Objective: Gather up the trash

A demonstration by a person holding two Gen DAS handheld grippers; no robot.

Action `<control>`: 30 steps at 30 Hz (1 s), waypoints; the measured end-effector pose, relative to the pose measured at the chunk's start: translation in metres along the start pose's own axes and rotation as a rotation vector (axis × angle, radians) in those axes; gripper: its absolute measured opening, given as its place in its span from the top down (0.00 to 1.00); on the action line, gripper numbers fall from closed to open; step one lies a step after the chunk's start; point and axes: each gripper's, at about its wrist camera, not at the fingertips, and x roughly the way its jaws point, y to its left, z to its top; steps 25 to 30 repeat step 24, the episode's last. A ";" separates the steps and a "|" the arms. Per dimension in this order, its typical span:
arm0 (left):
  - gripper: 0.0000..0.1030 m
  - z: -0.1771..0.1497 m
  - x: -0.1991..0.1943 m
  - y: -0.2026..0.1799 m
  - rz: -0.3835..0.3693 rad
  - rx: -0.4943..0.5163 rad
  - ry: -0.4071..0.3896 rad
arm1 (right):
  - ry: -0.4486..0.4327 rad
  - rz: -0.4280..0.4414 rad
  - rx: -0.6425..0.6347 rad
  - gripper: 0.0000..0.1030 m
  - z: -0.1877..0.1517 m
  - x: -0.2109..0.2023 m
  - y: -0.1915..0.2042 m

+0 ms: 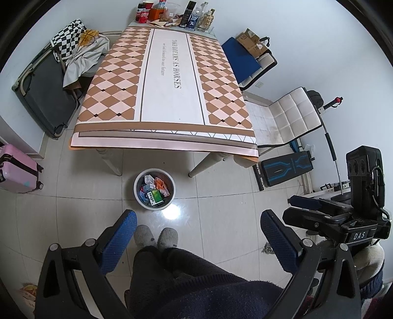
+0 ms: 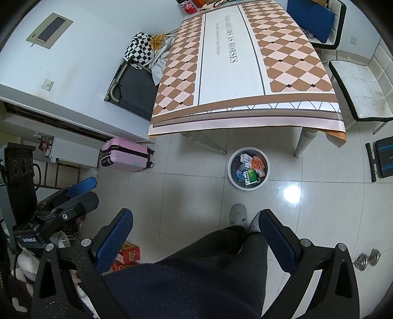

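You held both grippers high above the floor, looking down at the bin (image 1: 154, 189), and both were empty. Your left gripper (image 1: 198, 241) had its jaws spread wide, with nothing between the blue pads (image 1: 118, 245). Your right gripper (image 2: 196, 239) was just as wide apart and carried nothing either.

The bin, a round white one, stood on the tiled floor (image 1: 221, 196) just in front of the table (image 1: 169, 81), between the table's two near legs. The trash (image 1: 155, 188) lay inside the bin: small boxes and wrappers (a green and white box (image 1: 154, 196) on the side away from the table, an orange wrapper (image 1: 162, 185) beside it). In the right wrist view the same bin (image 2: 248, 168) sat in front of the table edge, with the green box (image 2: 251, 177) showing on top.

Your slippers (image 1: 156, 236) stood on the side of the bin away from the table, close to it but not touching. The patterned tablecloth (image 1: 115, 73) beyond the bin looked bare across most of its length; bottles and cans (image 1: 176, 14) were crowded at the far end only. A pink suitcase (image 2: 126, 154) lay on the floor to the left of the bin, well apart from it.
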 end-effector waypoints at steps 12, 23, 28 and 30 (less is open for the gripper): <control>0.00 -0.009 0.006 -0.003 0.006 -0.013 0.008 | 0.021 0.004 0.002 0.00 -0.003 -0.001 -0.012; 0.00 -0.009 0.011 -0.009 0.016 -0.024 0.012 | 0.038 0.012 0.000 0.00 0.000 0.001 -0.019; 0.00 -0.009 0.011 -0.009 0.015 -0.026 0.011 | 0.038 0.014 0.000 0.00 0.001 0.001 -0.021; 0.00 -0.009 0.011 -0.009 0.015 -0.026 0.011 | 0.038 0.014 0.000 0.00 0.001 0.001 -0.021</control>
